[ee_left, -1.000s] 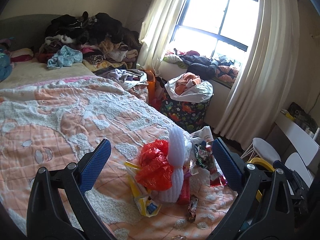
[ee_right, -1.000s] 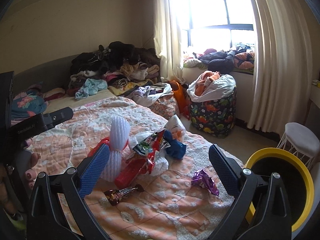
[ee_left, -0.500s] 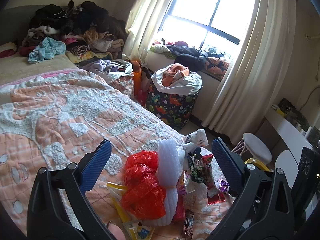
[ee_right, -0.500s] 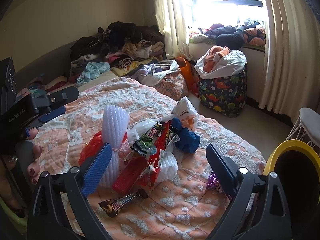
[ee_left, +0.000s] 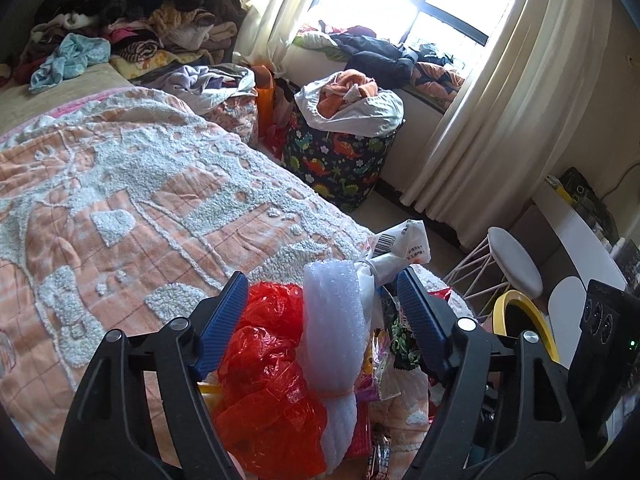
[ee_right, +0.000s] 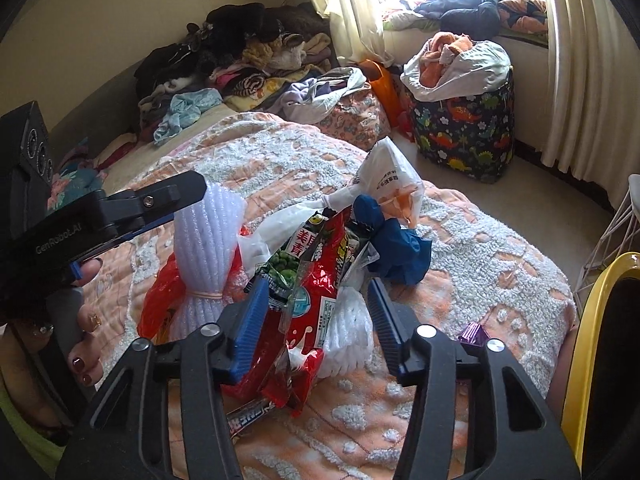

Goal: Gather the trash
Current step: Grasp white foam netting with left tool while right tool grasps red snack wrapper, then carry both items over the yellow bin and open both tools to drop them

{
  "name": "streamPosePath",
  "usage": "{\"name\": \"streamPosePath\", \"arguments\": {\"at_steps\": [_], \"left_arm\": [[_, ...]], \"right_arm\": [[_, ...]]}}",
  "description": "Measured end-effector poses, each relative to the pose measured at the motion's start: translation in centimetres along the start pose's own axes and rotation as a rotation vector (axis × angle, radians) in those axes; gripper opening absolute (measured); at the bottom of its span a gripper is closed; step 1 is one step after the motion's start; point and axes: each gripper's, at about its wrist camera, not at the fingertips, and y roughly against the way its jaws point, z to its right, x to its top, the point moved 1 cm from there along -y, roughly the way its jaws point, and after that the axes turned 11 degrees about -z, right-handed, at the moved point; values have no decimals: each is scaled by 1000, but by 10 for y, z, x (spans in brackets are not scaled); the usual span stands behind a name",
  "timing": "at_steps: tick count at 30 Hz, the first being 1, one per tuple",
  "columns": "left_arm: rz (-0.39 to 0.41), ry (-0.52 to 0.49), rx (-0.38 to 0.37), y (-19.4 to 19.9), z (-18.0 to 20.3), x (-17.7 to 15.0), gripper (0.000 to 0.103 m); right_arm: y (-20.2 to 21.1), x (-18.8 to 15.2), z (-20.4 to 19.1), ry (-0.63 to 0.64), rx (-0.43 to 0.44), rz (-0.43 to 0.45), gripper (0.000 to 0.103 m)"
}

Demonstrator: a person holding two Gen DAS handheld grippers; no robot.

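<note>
A pile of trash lies on the bed's near corner. In the left wrist view my left gripper (ee_left: 320, 286) is open, its fingers either side of a white foam-net roll (ee_left: 332, 320) and a red plastic bag (ee_left: 264, 364). In the right wrist view my right gripper (ee_right: 316, 292) is open around a red snack bag (ee_right: 316, 280) and white foam (ee_right: 352, 328). The foam-net roll (ee_right: 208, 252), a white plastic bag (ee_right: 388, 176), a blue wad (ee_right: 396, 248), a chocolate bar wrapper (ee_right: 250, 412) and a purple wrapper (ee_right: 474, 334) lie there too. The yellow-rimmed bin (ee_right: 592, 344) stands at the right.
The peach and white quilt (ee_left: 120, 200) covers the bed. Heaped clothes (ee_left: 140, 12) lie at the far end. A dinosaur-print hamper (ee_left: 340, 152) stands by the curtained window. A white stool (ee_left: 514, 260) and the yellow-rimmed bin (ee_left: 520, 320) are on the floor at the right.
Both grippers have moved in and down onto the trash pile, which now fills the space between their fingers. Both sets of jaws are narrower than before.
</note>
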Motion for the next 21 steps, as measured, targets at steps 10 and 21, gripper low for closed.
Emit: {"name": "streamPosePath", "arguments": {"at_steps": [10, 21], "left_arm": [[-45, -6, -36, -9, 12, -7, 16], [36, -51, -149, 30, 53, -5, 12]], "right_arm": [[21, -11, 7, -27, 73, 48, 13], [77, -32, 40, -124, 110, 167, 13]]}}
